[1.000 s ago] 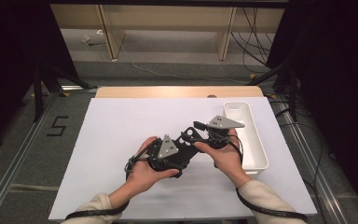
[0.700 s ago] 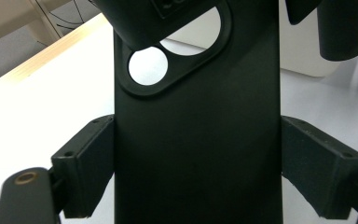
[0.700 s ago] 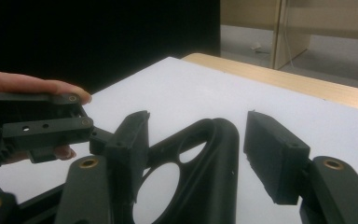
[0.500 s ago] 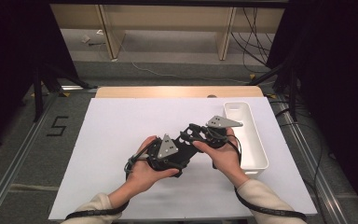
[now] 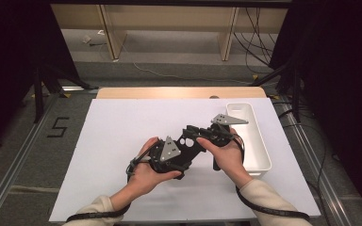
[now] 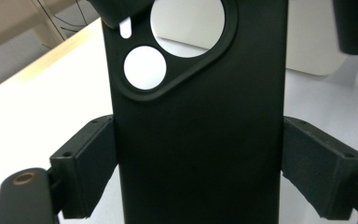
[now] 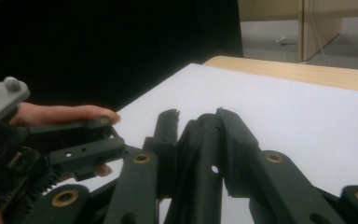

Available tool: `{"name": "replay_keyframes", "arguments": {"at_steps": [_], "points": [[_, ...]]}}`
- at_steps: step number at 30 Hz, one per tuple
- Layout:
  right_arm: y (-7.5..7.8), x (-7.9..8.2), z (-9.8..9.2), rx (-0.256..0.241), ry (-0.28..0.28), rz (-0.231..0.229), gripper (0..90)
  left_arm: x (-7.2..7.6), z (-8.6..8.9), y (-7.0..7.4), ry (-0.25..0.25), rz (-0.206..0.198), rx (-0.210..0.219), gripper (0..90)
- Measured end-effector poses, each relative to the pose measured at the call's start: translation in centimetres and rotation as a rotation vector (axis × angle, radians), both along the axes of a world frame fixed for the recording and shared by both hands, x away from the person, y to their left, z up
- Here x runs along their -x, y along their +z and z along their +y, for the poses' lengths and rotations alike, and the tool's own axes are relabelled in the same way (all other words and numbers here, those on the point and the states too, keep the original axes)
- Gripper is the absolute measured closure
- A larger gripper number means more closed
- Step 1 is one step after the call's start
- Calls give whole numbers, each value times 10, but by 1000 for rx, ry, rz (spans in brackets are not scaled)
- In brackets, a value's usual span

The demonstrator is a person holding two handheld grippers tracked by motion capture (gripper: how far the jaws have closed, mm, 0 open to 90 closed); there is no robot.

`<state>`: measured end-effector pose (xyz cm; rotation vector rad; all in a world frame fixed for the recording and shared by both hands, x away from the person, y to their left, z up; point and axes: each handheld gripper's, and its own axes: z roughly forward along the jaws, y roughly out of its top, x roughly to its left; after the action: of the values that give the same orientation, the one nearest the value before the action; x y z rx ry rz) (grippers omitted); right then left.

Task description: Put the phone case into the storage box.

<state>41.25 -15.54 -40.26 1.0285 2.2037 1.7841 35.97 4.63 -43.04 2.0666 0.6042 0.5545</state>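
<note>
Black phone case [image 6: 200,130] between left jaws, right jaws pinching its edge [image 7: 205,154].

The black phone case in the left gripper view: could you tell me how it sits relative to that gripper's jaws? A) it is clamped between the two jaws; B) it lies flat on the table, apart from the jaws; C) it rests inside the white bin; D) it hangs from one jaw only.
A: the black phone case stands between the left gripper pads, which press against both of its long edges.
</note>
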Motion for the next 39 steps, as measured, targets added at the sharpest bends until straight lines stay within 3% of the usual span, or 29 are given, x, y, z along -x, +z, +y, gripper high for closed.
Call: {"name": "replay_keyframes", "arguments": {"at_steps": [4, 7, 9, 12, 23, 39], "points": [[8, 3, 0, -78, 11, 25, 773, 2, 0, 3, -12, -35, 34, 134], [15, 5, -2, -92, 24, 8, 778, 2, 3, 7, -18, -57, 68, 152], [19, 5, -4, -32, 20, -48, 778, 2, 5, 9, -28, -49, 91, 157], [21, 4, -6, -32, 30, -54, 777, 2, 8, 8, -32, -27, 109, 154], [34, 3, -12, 89, 72, -137, 777, 0, 20, 7, -27, 8, 128, 156], [40, -3, -23, 191, 190, -147, 776, -2, 22, 5, -41, 32, 138, 165]]}}
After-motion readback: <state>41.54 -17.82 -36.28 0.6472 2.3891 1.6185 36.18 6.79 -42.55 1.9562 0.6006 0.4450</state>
